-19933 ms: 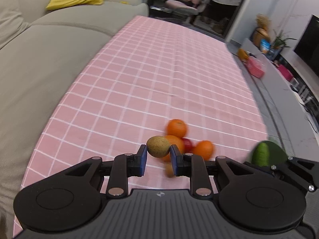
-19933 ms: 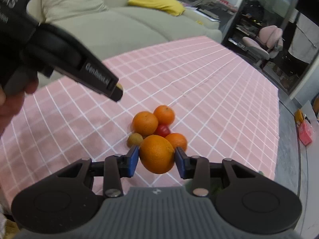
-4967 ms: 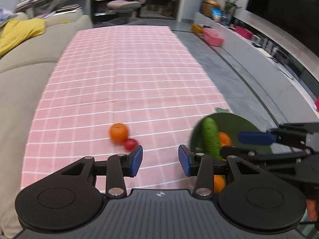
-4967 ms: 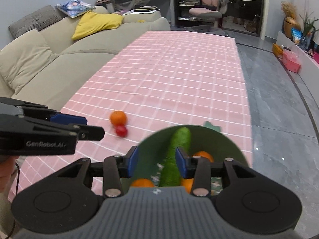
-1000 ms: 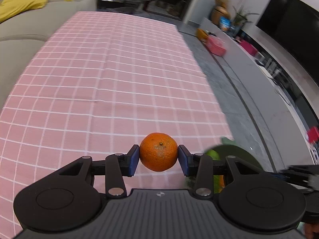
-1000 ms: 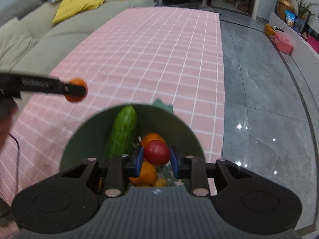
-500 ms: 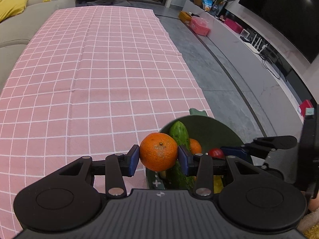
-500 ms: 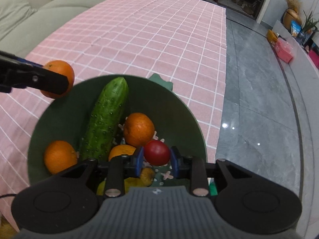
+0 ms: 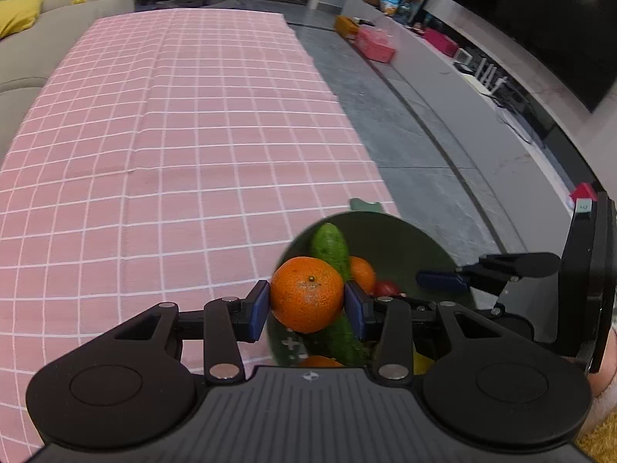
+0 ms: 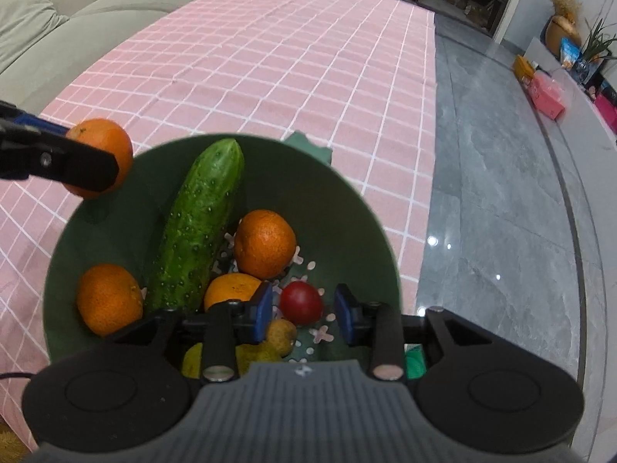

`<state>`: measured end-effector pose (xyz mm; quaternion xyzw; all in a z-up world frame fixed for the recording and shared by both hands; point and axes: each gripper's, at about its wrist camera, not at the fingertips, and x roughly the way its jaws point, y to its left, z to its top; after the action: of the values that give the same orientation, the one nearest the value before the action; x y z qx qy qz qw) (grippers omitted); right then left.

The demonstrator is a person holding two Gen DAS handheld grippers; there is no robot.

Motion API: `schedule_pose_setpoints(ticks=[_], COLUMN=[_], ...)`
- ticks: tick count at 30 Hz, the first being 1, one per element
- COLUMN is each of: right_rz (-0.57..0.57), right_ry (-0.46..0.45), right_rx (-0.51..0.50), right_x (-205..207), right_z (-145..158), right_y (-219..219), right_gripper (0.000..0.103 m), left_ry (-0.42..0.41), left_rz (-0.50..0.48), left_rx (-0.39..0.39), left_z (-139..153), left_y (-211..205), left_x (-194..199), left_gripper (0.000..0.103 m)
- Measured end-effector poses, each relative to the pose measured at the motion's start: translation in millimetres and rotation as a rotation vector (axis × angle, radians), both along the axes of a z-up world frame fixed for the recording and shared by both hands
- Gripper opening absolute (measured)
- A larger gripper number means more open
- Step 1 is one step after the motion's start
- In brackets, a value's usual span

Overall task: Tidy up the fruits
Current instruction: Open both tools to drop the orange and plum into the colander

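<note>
A green bowl [image 10: 347, 193] stands at the table's near right edge. It holds a cucumber [image 10: 196, 231], three oranges [image 10: 265, 244] and a brownish fruit [image 10: 281, 333]. My right gripper [image 10: 304, 312] hangs low inside the bowl and its jaws are opening. A small red fruit [image 10: 300, 303] lies between the pads [image 10: 264, 310] with a gap on each side. My left gripper [image 9: 307, 305] is shut on an orange [image 9: 307, 294] and holds it above the bowl's [image 9: 416, 239] left rim. That held orange [image 10: 104, 142] also shows at the left of the right wrist view.
A pink checked cloth [image 9: 173, 135] covers the long table. A beige sofa [image 10: 58, 38] runs along its left side, and grey floor [image 10: 501, 193] lies past the right edge beside the bowl. A low shelf with boxes [image 9: 374, 44] and a dark screen line the far right.
The right gripper's pads have parted from the red fruit, which now sits lower in the bowl. The left gripper has carried its orange rightwards to the bowl's rim.
</note>
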<state>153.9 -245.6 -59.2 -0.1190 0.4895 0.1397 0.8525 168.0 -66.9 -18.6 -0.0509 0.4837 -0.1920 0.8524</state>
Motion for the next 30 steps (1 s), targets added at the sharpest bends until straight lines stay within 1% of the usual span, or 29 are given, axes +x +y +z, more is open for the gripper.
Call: schedule_pose_setpoints(ticks=[3,8,11,14,17,20,26,30], right_rz=[-0.002,-0.024,-0.073,-0.149,-0.206,-0.230,-0.314,-0.347], right_ry=[-0.034,-0.083,-0.118,-0.157,-0.137,-0.117,-0.087,-0.083], right_rx=[0.021,0.083,0.085,0.080,0.115,0.145,0.233,0.253], right_x=[-8.4,-29.3,-42.9,-52.4,-53.1,-50.8,-46.2,-44.9], right_z=[12.7,33.6,41.5,45.5,41.9,34.9,25.8,22.7], right_y=[-4.1,-18.9,-31.7,-46.0,-58.6,-62.4,-77.8,-83.3], right_gripper=[0.038,0.038,0.038,0.039,0.039,0.039,0.040,0.040], left_ry=[0.007,0.012,0.018,0.026,0.031,0.035,0.062,0.078], left_rz=[-0.038,-0.138,-0.180,-0.201,-0.213,-0.239,-0.275,-0.326], left_rx=[-0.022,-0.038,-0.033,-0.034,0.004,0.032,0.034,0.043], left_z=[2.3,1.0,-5.7,-16.5,-26.1,-32.6,-43.8,-49.2], left_y=[-5.5,-28.7,-46.5,-61.8,-74.1,-84.9,-96.5,-109.1], left_x=[-2.9,-7.0,-5.7,-1.3,2.4,4.5,11.8,18.0], left_gripper=[0.047,0.047,0.047,0.047,0.047,0.047,0.047,0.047])
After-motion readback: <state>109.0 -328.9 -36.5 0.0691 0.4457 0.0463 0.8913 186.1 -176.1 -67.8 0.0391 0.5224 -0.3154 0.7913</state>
